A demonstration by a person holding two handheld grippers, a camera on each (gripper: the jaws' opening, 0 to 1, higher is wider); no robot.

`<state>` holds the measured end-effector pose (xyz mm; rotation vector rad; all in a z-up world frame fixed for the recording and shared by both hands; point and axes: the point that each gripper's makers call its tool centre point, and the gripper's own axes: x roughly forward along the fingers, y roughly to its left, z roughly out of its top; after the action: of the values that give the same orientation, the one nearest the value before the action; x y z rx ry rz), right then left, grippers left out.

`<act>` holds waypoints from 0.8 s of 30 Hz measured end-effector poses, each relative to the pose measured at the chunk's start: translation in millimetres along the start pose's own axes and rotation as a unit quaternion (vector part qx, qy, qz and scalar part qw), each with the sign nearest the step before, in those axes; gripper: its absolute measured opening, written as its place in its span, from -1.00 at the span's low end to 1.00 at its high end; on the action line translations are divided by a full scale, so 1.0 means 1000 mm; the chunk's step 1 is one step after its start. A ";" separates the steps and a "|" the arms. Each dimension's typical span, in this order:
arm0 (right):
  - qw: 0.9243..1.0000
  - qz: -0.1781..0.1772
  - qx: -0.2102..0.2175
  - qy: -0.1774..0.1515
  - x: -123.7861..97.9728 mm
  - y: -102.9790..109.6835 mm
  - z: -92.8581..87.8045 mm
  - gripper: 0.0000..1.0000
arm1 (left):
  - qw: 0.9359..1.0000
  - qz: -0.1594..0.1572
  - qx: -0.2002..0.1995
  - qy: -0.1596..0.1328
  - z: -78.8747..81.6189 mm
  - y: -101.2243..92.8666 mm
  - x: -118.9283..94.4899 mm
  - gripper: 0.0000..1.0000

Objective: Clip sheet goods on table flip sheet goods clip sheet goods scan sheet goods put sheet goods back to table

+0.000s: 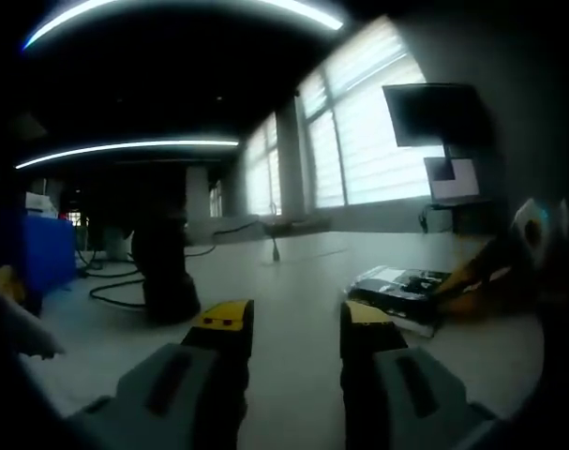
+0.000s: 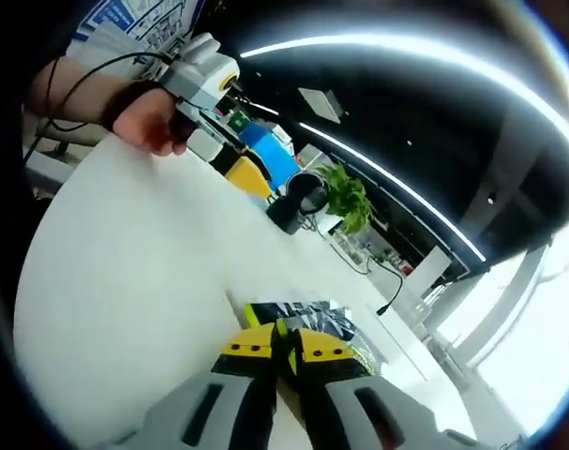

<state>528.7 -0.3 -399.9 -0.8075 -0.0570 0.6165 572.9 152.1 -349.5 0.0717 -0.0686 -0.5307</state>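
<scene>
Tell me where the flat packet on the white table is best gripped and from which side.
Probably by its near edge. The sheet goods packet lies flat on the table, so only a thin rim offers a bite. The right tongs already sit at that near edge, jaws nearly together, apparently pinching it. Come in low, almost level with the tabletop. The left tongs stand open, apart from the packet.
</scene>
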 end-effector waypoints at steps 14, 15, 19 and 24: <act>1.000 -0.014 0.024 0.005 -0.003 -0.009 0.004 -1.00 | 1.000 -0.001 0.000 0.000 0.000 -0.001 -0.001 -0.41; 0.999 -0.018 0.043 0.001 -0.004 -0.011 0.005 -1.00 | 1.000 0.000 -0.001 0.000 0.000 -0.001 -0.001 -0.41; 0.994 -0.035 0.105 -0.007 -0.008 -0.025 0.008 -1.00 | 1.000 0.001 -0.004 -0.002 0.001 -0.001 -0.001 -0.41; 0.985 -0.053 0.161 -0.023 -0.016 -0.042 0.011 -1.00 | 1.000 0.001 -0.004 -0.003 0.001 -0.001 -0.001 -0.41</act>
<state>533.5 -23.4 -361.0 -0.4739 -0.0414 0.5270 571.1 151.8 -348.2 0.0616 -0.0716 -0.5300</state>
